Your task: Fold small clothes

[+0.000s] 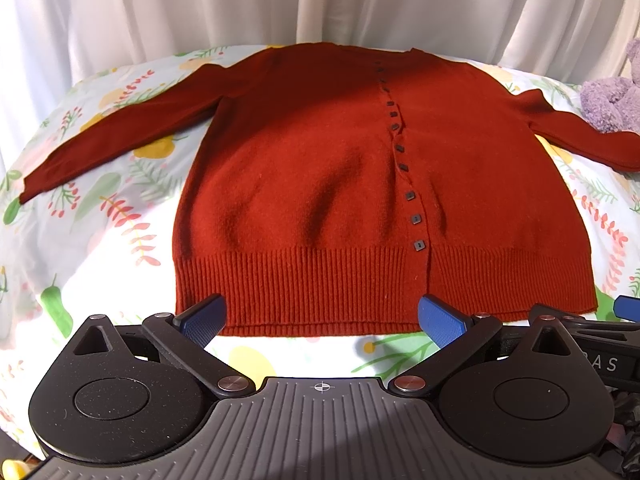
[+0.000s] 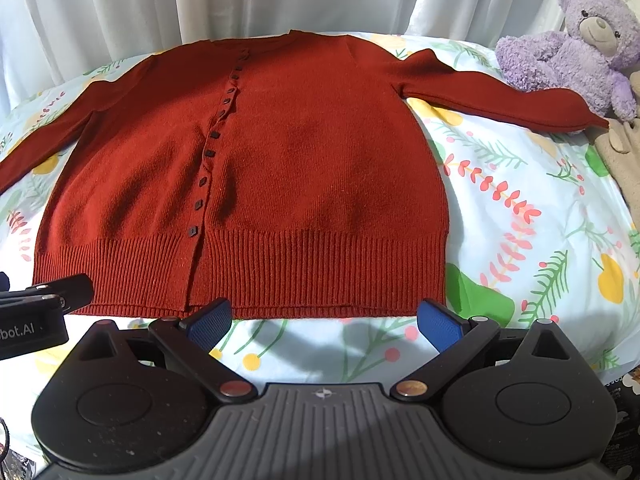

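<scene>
Floral bedsheet (image 1: 100,240) filling the frame: I am hovering both unclenched grippers, left (image 1: 322,318) and right (image 2: 324,320), below the spread red cardigan (image 1: 320,160) at centre, probably preparing the first sleeve fold.

Both views are brightly lit, and daylight is diffused through the white curtain (image 1: 160,8) at the far side, where the folds are nearly washed out. Soft shadows are cast across the red cardigan (image 1: 320,168), and the floral sheet (image 2: 540,200) is overexposed in patches near the bottom edge. Strong fisheye bending is seen at the borders, with dark vignetted corners, while the centre is kept reasonably sharp and the edges are slightly smeared.
</scene>
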Demonstrator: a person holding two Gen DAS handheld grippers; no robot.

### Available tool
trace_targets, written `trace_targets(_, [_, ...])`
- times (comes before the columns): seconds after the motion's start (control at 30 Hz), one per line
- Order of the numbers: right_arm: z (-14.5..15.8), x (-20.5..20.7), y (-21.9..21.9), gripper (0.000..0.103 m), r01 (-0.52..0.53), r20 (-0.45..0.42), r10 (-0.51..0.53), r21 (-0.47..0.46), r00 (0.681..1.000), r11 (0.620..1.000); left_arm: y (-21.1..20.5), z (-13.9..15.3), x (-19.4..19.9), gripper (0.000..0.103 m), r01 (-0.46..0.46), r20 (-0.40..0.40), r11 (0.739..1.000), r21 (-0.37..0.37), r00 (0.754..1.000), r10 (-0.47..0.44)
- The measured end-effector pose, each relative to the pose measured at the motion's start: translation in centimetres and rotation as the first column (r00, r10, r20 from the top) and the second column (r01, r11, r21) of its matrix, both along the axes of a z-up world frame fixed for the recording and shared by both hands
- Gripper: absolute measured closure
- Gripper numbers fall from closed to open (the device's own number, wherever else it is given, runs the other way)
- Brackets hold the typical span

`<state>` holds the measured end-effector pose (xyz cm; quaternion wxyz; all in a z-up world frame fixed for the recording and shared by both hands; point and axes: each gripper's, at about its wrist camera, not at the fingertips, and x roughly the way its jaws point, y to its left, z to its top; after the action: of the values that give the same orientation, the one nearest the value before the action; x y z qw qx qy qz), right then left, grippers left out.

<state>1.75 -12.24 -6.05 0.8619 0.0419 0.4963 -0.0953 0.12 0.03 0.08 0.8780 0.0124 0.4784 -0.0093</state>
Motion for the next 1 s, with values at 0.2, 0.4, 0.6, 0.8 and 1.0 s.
trace_targets(0.2, [-0.19, 0.09, -0.04, 0.004, 0.001, 0.000, -0.001, 0.004, 1.000, 1.000, 0.05, -0.07, -0.01, 0.000, 0.000, -0.003, 1.000, -0.001, 1.000, 0.000])
trace_targets(0.4, [-0.24, 0.11, -0.05, 0.004, 0.002, -0.001, -0.002, 0.004, 1.000, 1.000, 0.08, -0.17, 0.03, 0.000, 0.002, -0.005, 1.000, -0.002, 1.000, -0.002])
trace_targets(0.6, [-0.36, 0.10, -0.15, 0.004, 0.007, 0.001, -0.007, 0.008, 1.000, 1.000, -0.01, -0.27, 0.12, 0.000, 0.004, -0.007, 1.000, -0.002, 1.000, -0.004])
trace_targets(0.8, [-0.37, 0.11, -0.25, 0.004, 0.009, 0.001, -0.009, 0.012, 1.000, 1.000, 0.03, -0.28, 0.28, 0.000, 0.006, -0.011, 1.000, -0.004, 1.000, -0.006])
trace_targets(1.0, [-0.38, 0.15, -0.28, 0.004, 0.009, 0.001, -0.009, 0.012, 1.000, 1.000, 0.12, -0.26, 0.39, 0.000, 0.005, -0.014, 1.000, -0.005, 1.000, -0.005])
